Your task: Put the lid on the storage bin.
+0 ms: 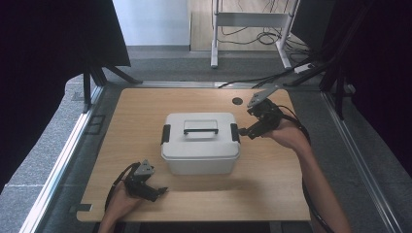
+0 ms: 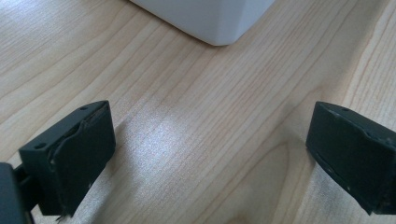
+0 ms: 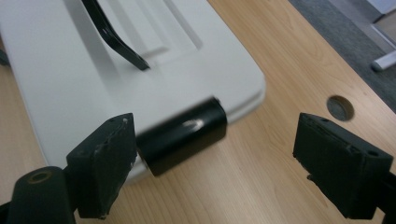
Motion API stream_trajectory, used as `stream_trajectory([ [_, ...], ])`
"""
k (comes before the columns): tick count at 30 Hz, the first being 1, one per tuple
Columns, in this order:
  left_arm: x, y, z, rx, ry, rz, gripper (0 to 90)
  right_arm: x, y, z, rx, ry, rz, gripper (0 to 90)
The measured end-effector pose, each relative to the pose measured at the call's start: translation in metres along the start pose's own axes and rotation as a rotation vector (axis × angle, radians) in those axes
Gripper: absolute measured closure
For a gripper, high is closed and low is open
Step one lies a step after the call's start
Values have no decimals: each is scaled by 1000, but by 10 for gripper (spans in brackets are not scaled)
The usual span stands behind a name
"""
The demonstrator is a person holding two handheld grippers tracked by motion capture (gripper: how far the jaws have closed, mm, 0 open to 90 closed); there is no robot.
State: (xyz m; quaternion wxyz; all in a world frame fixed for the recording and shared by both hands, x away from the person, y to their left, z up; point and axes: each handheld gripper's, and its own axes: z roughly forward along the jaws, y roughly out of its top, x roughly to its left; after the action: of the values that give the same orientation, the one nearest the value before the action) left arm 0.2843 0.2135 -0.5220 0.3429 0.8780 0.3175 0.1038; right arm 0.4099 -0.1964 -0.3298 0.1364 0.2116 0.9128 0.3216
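A white lidded box (image 1: 200, 143) stands in the middle of the wooden table (image 1: 272, 184). Its lid carries a black handle (image 1: 200, 130), and a black latch (image 1: 235, 132) sits on its right end, another on its left end (image 1: 165, 134). My right gripper (image 1: 248, 127) is just right of the box, open. In the right gripper view the right latch (image 3: 182, 135) lies close against the left jaw, with bare wood between the jaws (image 3: 215, 163). My left gripper (image 1: 158, 193) rests low near the table's front left, open over bare wood (image 2: 210, 158), with a corner of the box (image 2: 205, 18) ahead.
A round cable hole (image 1: 237, 101) is in the table behind the right gripper. Dark curtains hang at both sides. A white frame with cables (image 1: 252, 24) stands on the floor beyond the table. Bare wood surrounds the box on all sides.
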Motion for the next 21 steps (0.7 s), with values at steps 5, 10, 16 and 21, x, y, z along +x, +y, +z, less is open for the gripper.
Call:
stream_trajectory([
  [5, 0, 0, 0, 1, 5, -6, 5, -3, -19, -12, -13, -51, 54, 83],
  [10, 1, 0, 0, 3, 10, -12, 1, -5, -40, -23, -26, -84, 91, 41],
  [16, 1, 0, 0, 4, 14, -17, 0, -4, -68, -32, -49, -133, 153, 0],
  [21, 1, 0, 0, 4, 17, -20, 0, -1, -89, -33, -63, -164, 205, 0],
])
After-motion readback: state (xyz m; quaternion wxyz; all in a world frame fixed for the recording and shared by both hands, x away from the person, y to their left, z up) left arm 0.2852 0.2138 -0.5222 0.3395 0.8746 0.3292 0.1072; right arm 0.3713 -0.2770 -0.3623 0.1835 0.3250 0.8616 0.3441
